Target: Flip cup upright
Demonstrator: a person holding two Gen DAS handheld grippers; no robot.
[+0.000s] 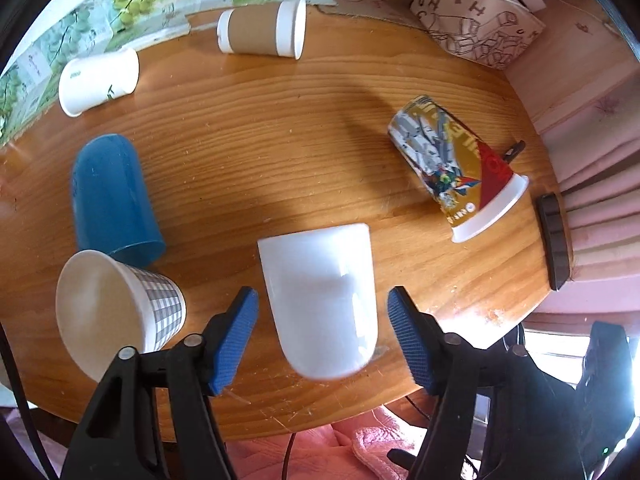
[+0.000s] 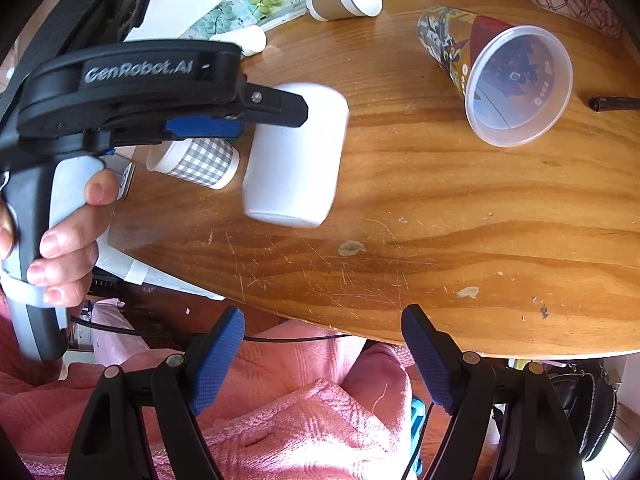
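A plain white cup (image 1: pixel 320 300) lies on the wooden table (image 1: pixel 280 140), its closed end pointing away from my left wrist camera. My left gripper (image 1: pixel 322 334) is open, its blue pads either side of the cup with gaps on both sides. The cup also shows in the right wrist view (image 2: pixel 296 156), slightly blurred, with the left gripper body (image 2: pixel 132 92) over it. My right gripper (image 2: pixel 322 356) is open and empty, off the table's front edge above a pink cloth (image 2: pixel 280 420).
Other cups lie on their sides: a blue one (image 1: pixel 110 196), a checked paper one (image 1: pixel 120 312), a printed one (image 1: pixel 456 168), a brown-sleeved one (image 1: pixel 260 32), a white one (image 1: pixel 98 80). A patterned bag (image 1: pixel 472 16) stands at the back right. A black pen (image 2: pixel 616 103) lies right.
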